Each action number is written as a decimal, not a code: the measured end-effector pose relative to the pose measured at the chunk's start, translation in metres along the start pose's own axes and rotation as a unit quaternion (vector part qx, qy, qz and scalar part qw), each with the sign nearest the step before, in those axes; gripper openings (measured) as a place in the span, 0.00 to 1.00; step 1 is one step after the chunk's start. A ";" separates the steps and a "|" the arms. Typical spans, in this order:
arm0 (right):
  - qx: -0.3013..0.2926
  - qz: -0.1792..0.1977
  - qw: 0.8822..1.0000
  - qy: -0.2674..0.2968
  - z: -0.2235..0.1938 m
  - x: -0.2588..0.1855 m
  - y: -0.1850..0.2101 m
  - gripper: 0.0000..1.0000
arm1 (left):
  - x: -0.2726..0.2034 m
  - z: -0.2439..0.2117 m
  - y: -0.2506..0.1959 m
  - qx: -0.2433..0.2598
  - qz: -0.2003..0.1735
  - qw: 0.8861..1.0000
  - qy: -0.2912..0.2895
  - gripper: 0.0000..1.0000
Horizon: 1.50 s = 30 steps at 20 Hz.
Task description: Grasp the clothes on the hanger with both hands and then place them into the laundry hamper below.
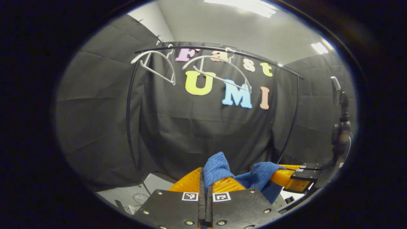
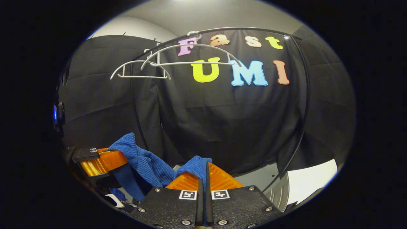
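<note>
Blue ribbed garment [image 1: 219, 170] hangs bunched, pinched between both claws.

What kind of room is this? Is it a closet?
Probably not a closet: it looks like a small booth set up for laundry practice. Black cloth walls hang all around, a clothes rail carries two bare white hangers, and each hand-held gripper pinches a blue garment.

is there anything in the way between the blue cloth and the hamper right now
Cannot say fully: the hamper's position isn't identifiable. Both claws, left claw and right claw, are shut on the blue cloth, off the white hangers. Nothing visible hangs between them.
</note>
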State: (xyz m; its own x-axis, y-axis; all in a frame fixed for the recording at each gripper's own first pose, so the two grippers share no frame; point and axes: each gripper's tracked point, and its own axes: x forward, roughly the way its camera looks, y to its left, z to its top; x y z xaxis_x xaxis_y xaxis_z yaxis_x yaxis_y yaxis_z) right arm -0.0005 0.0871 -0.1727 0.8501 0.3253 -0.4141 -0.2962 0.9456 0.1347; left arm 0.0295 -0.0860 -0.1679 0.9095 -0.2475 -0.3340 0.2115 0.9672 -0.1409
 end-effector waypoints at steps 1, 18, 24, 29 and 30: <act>-0.003 -0.002 1.000 0.009 -0.009 0.001 -0.002 0.02 | 0.002 -0.011 0.002 0.001 0.002 1.000 0.010 0.01; -0.059 -0.022 0.980 0.188 -0.164 0.012 -0.034 0.05 | 0.003 -0.199 0.029 0.036 0.044 0.975 0.216 0.02; -0.057 -0.019 0.971 0.231 -0.195 0.006 -0.034 0.13 | -0.013 -0.233 0.038 0.027 0.052 0.962 0.267 0.06; -0.048 -0.016 0.975 0.215 -0.186 -0.001 -0.027 0.51 | -0.012 -0.213 0.042 0.036 0.060 0.968 0.242 0.76; -0.047 -0.016 0.977 0.210 -0.182 -0.001 -0.026 0.70 | -0.010 -0.207 0.043 0.042 0.061 0.969 0.236 0.92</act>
State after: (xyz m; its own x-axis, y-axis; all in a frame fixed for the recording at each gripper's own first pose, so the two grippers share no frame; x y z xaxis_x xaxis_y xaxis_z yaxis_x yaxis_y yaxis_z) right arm -0.0731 0.0603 -0.3401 0.6127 0.2441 -0.7517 -0.3271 0.9441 0.0400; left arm -0.0446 -0.0539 -0.3635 0.6694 -0.1098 -0.7348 0.1579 0.9874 -0.0037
